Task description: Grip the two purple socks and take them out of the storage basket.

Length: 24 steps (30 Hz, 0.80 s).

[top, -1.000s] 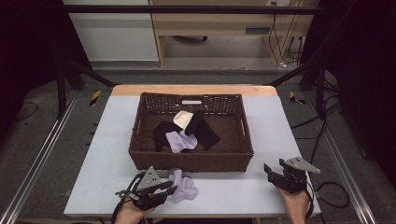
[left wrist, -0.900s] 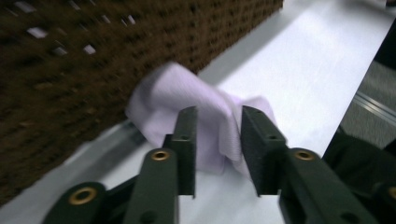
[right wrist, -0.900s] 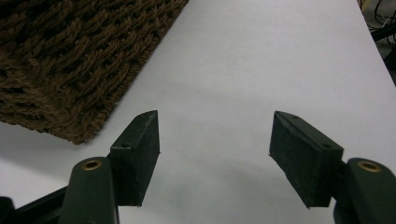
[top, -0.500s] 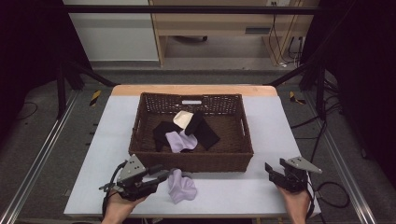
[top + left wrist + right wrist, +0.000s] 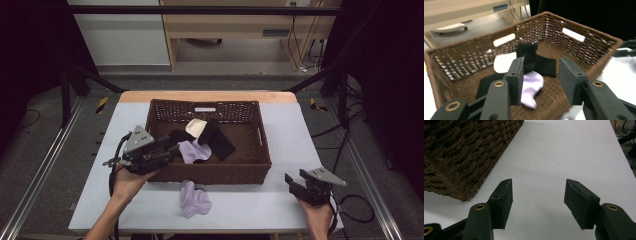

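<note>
While the left gripper (image 5: 167,150) hangs over the near-left corner of the dark brown woven wicker basket (image 5: 252,172), its jaws point in at the pile, which reads as lining up for the next pick. Jaws have just been opening; now spread wide, nothing between the pads, touching nothing. In the left gripper view the gap frames the pale lilac sock (image 5: 532,87) lying in the basket's left half, just beside the folded black cloth pieces (image 5: 536,61) and a cream-white cloth (image 5: 502,62) toward the far wall.

A second lilac sock (image 5: 194,198) lies crumpled on the pale grey tabletop (image 5: 280,130), just outside the basket's near wall, close to the near edge. Looks like the unload spot: items come out of the basket and get laid there, so my guess is the matching one goes next.

Right gripper (image 5: 298,181) sits parked at the near-right corner of the tabletop, jaws apart, empty, bare tabletop between them, clear of the basket corner.
</note>
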Each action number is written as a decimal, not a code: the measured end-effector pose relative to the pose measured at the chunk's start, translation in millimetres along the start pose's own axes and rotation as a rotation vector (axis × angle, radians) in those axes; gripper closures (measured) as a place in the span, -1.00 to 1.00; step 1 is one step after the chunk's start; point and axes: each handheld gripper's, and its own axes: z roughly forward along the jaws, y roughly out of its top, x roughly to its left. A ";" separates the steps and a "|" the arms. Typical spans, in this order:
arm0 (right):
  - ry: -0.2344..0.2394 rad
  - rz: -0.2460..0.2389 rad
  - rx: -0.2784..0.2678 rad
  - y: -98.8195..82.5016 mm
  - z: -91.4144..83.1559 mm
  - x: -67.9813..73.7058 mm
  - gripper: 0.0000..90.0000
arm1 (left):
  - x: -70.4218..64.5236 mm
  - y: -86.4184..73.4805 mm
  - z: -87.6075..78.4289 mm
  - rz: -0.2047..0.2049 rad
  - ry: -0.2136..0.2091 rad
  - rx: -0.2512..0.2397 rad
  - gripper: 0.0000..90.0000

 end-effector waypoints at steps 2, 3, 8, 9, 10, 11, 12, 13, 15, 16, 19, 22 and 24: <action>0.000 0.003 0.001 0.0 0.3 -0.1 -0.11 | 4.0 8.8 9.1 -0.003 0.002 0.006 0.14; 0.000 0.004 0.003 0.1 0.3 0.1 -0.10 | 5.4 12.6 13.3 -0.003 0.009 0.011 0.14; 0.000 0.001 0.001 0.2 0.4 0.2 -0.10 | 12.5 26.8 35.1 0.011 0.049 0.036 0.10; 0.000 0.002 0.001 0.1 0.4 0.0 -0.10 | 14.3 28.9 39.7 0.009 0.058 0.046 0.10; 0.000 0.002 0.002 0.2 0.5 0.0 -0.10 | 15.7 30.3 44.6 0.000 0.068 0.050 0.10; 0.000 0.002 0.002 0.2 0.5 0.0 -0.10 | 15.7 30.3 44.6 0.000 0.068 0.050 0.10; 0.001 0.003 0.001 0.2 0.8 0.1 -0.10 | 18.7 32.2 56.6 -0.003 0.080 0.059 0.10; 0.002 0.005 0.003 0.2 0.9 0.4 -0.10 | 19.8 32.6 60.7 -0.002 0.088 0.067 0.10; 0.001 0.001 0.003 0.1 1.2 0.4 -0.10 | 24.7 33.0 73.0 -0.004 0.105 0.092 0.10; 0.002 0.003 0.003 0.2 1.1 0.5 -0.10 | 26.9 32.7 78.1 -0.006 0.112 0.100 0.09; 0.002 0.002 0.001 0.3 0.8 -0.2 -0.10 | 31.6 30.6 88.5 -0.003 0.126 0.117 0.08; 0.002 0.005 0.000 0.3 0.8 -0.3 -0.10 | 40.3 22.4 106.2 -0.002 0.147 0.190 0.05; 0.004 0.003 0.001 0.3 1.0 -0.2 -0.10 | 42.9 16.8 114.2 -0.005 0.152 0.213 0.05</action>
